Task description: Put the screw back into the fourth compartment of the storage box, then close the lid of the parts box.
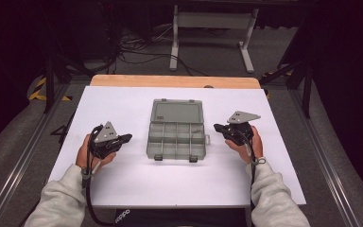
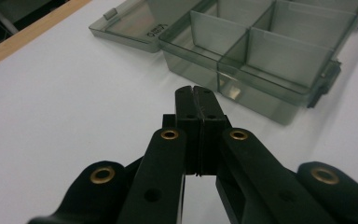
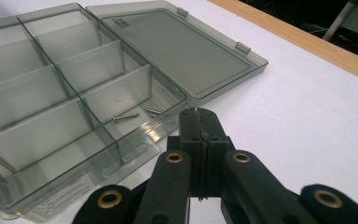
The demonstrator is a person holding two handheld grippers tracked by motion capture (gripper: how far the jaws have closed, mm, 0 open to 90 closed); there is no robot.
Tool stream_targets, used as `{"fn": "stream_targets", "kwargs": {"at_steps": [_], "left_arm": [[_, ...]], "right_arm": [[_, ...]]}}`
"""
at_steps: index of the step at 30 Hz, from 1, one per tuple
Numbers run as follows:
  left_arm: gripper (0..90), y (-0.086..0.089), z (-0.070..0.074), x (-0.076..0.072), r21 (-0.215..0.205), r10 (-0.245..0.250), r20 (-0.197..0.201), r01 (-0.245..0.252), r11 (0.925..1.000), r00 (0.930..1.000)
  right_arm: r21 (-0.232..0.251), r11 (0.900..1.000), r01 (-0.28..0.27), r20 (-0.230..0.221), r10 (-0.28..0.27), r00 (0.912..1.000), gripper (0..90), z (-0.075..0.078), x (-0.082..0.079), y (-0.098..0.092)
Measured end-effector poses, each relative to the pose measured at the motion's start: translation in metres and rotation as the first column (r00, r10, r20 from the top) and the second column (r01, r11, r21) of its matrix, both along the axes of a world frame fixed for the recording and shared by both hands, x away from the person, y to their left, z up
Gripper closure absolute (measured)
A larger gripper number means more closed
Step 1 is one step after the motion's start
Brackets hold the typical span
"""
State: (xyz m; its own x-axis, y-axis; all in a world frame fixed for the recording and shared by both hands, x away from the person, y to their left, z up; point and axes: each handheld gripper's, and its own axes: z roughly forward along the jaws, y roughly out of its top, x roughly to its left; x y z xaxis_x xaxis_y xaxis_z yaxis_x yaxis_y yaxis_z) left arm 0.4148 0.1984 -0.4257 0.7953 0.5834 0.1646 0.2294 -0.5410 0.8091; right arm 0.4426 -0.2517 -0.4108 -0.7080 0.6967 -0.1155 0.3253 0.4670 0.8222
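1. A white counter (image 1: 123, 184) fills the middle of the high view.
2. A strip of light wood (image 1: 175, 81) runs along its far edge.
3. Behind the counter stands a white frame with two legs (image 1: 212, 21) on a grey floor (image 1: 208, 56).
4. Black cables (image 1: 132, 45) lie tangled on the floor near that frame.
5. Yellow and black tape (image 1: 40, 90) marks the floor at the left.
6. Metal rails (image 1: 23, 151) run along both sides of the counter.

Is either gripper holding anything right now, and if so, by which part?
Nothing is held. The left gripper and the right gripper both have their jaws shut together on nothing, each beside the open compartment box without touching it.
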Motion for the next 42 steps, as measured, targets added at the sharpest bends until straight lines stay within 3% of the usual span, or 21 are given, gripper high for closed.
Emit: {"fn": "stream_targets", "kwargs": {"at_steps": [3,6,14,18,22,38,42], "left_arm": [[90.0,-0.002,0.002,0.007,-0.005,-0.001,-0.004,0.001,1.0000,1.0000],[90.0,-0.004,0.003,0.015,-0.032,-0.022,-0.011,0.022,0.9993,0.9997],[90.0,-0.011,0.004,0.031,-0.004,-0.012,-0.010,0.012,0.9999,0.9999],[90.0,-0.014,0.006,0.041,0.021,-0.001,-0.009,0.001,0.9998,1.0000],[90.0,-0.017,0.008,0.049,0.024,0.002,-0.015,-0.002,0.9997,0.9999],[90.0,-0.028,-0.005,0.074,0.072,0.013,-0.084,-0.007,0.9974,0.9964],[90.0,-0.036,-0.007,0.087,0.090,0.019,-0.109,-0.009,0.9959,0.9938]], "right_arm": [[-0.005,1.000,0.004,-0.001,-0.004,1.0000,90.0,0.003,0.004,-0.002],[-0.041,0.999,0.003,-0.005,-0.004,1.0000,90.0,0.002,0.008,0.000],[-0.061,0.998,0.006,-0.031,-0.008,0.9995,90.0,-0.004,0.017,0.000],[-0.049,0.999,0.011,-0.054,-0.014,0.9984,90.0,-0.005,0.024,-0.001],[-0.054,0.998,0.013,-0.051,-0.015,0.9986,90.0,-0.002,0.031,-0.001],[-0.107,0.994,-0.011,-0.126,-0.003,0.9920,90.0,-0.011,0.058,0.015],[-0.157,0.987,-0.026,-0.152,0.002,0.9885,90.0,-0.015,0.068,0.025]]}}
